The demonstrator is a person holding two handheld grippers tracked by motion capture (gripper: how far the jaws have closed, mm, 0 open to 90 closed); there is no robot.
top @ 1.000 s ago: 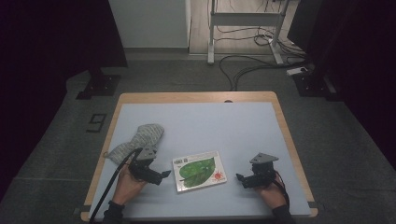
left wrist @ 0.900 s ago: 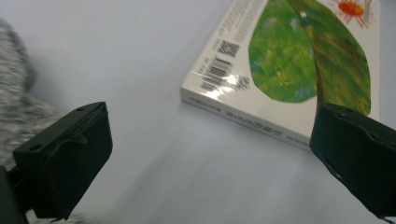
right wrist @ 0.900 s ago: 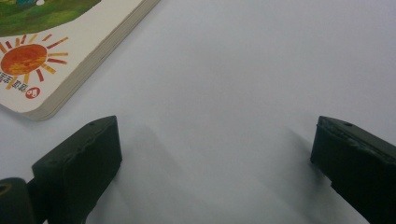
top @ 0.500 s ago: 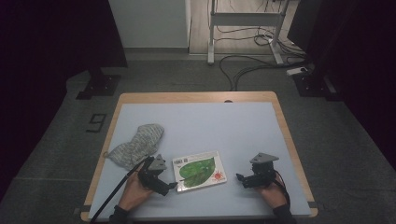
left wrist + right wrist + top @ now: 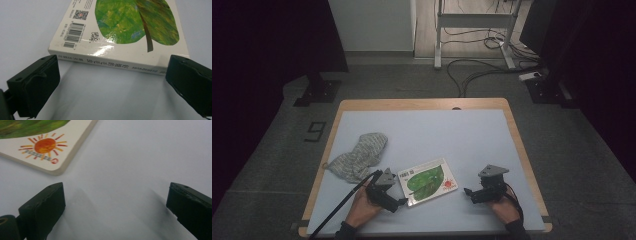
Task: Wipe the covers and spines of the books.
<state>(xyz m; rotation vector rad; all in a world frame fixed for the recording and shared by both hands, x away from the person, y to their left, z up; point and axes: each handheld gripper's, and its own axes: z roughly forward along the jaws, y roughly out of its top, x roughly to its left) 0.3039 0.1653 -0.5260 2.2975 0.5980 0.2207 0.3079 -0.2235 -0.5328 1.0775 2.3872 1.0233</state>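
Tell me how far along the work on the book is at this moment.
Early stage. Done: the left gripper is lined up with the spine of the book, jaws wide open on either side, not touching it. In hand: that approach. The right gripper is open over bare table beside the book's sun corner. Left: closing on the book and moving or opening it. The knit cloth lies untouched.

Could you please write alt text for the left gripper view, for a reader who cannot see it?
A board book with a green leaf on its cover lies flat on the pale table, spine toward the camera. The left claw is open just short of the spine, its two black jaws wide apart, touching nothing.
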